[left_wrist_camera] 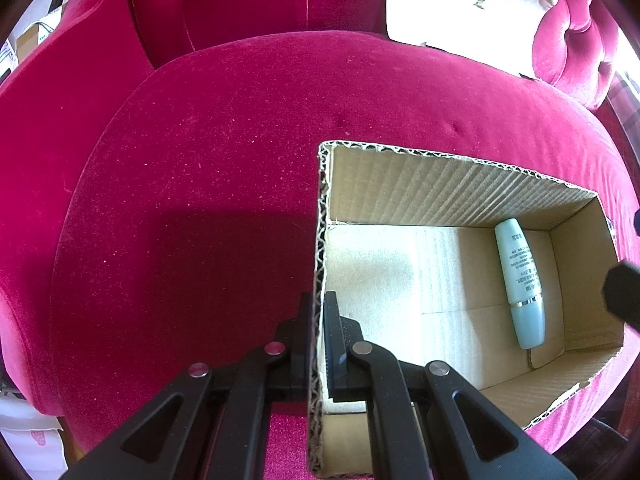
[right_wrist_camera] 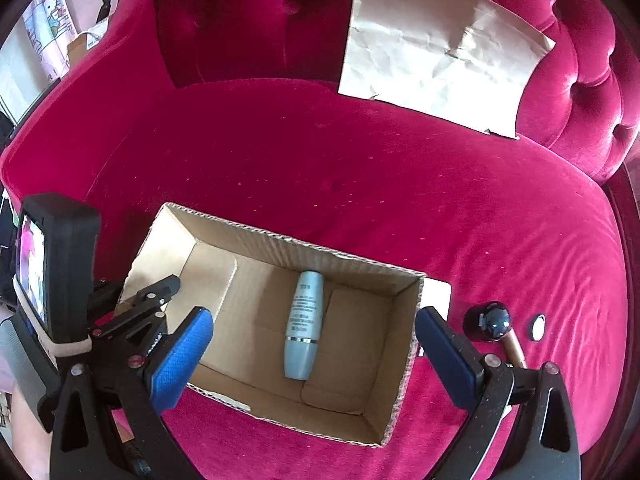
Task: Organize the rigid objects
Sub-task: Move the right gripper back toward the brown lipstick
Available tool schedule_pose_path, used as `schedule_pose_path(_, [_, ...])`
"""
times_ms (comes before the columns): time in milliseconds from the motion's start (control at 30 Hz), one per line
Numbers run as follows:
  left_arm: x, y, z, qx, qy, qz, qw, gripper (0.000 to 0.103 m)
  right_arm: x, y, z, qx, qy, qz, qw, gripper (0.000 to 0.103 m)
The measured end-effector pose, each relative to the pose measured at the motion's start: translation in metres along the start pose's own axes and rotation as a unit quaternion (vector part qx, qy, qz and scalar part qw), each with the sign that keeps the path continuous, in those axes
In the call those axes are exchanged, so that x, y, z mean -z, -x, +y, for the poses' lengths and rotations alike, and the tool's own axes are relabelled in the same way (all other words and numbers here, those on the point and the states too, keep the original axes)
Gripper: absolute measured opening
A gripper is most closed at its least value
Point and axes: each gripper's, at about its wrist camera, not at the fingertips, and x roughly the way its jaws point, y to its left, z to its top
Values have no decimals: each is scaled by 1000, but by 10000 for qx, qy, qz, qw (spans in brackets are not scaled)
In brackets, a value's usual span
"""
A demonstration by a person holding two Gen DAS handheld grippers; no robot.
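Currently I hold the left gripper (left_wrist_camera: 317, 320) clamped on the cardboard box (left_wrist_camera: 440, 176) wall; the right gripper (right_wrist_camera: 312, 344) stands spread above the bottle (right_wrist_camera: 303, 326).

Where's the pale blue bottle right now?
The pale blue bottle lies flat on the floor of the open cardboard box on the red sofa seat, in the half away from the wall pinched by the left gripper.

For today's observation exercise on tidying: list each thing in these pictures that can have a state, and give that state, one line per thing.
Cardboard box: open-topped, on the sofa seat.
Pale blue bottle: lying flat in the box, cap on.
Left hand-held gripper: shut on the box wall.
Right hand-held gripper: open, above the box, holding nothing.
Dark round-headed item: lying on the seat outside the box.
Brown paper: crumpled, against the backrest.
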Motion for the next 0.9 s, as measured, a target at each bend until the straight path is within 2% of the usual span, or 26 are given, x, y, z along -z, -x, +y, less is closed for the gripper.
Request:
schedule_pose_path(167, [-2, 1, -2, -6, -12, 17, 10000, 4, 1, 7, -23, 51, -170, -32, 9998, 103])
schedule_pose_path(600, [-3, 0, -1, 2, -9, 22, 10000, 4, 6, 18, -98, 493, -694, -114, 9963, 103])
schedule_pose_path(900, [-1, 0, 2, 61, -48, 22, 10000, 4, 13, 20, -141, 752, -1022, -14, 9919, 103])
